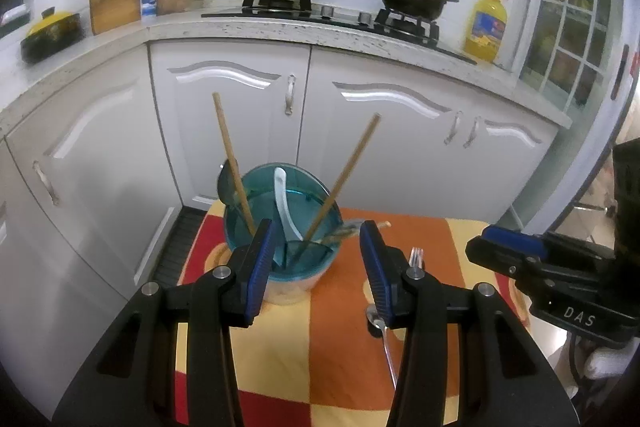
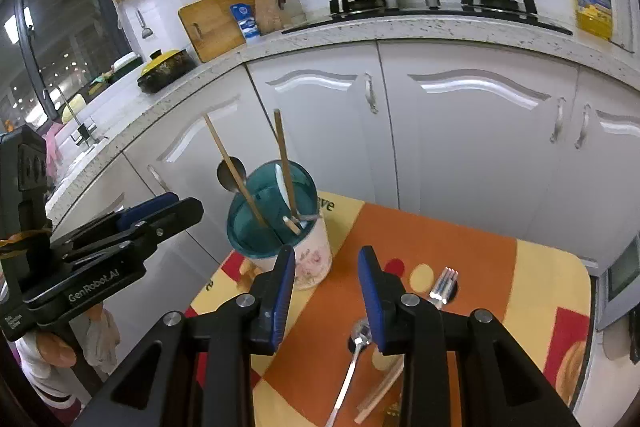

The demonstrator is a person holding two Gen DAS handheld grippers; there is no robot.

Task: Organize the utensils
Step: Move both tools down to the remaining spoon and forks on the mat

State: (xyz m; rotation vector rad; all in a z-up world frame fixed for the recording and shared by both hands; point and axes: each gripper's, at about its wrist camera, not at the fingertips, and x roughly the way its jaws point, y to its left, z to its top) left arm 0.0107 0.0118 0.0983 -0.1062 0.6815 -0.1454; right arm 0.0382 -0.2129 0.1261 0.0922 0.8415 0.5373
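Your left gripper (image 1: 316,251) hangs over the checked table (image 1: 280,367) with its jaws wide and nothing between the pads; the blue-rimmed holder (image 1: 280,227) stands just beyond its left finger. In that holder two chopsticks (image 1: 230,155) lean apart, a white spoon (image 1: 282,195) sits between them and a ladle (image 1: 226,187) rests against the rim. The holder stands close to the table's far left corner, with white cabinets (image 1: 360,131) behind.

To the right, a metal spoon (image 2: 352,359) lies on the cloth below your right gripper (image 2: 326,267), whose jaws stand partly apart and empty, not touching it. A fork (image 2: 444,285) lies just beyond the right finger, and a pale stick (image 2: 380,391) lies beside the spoon. Bare cloth runs from the fork to the table's rounded right edge (image 2: 588,279).
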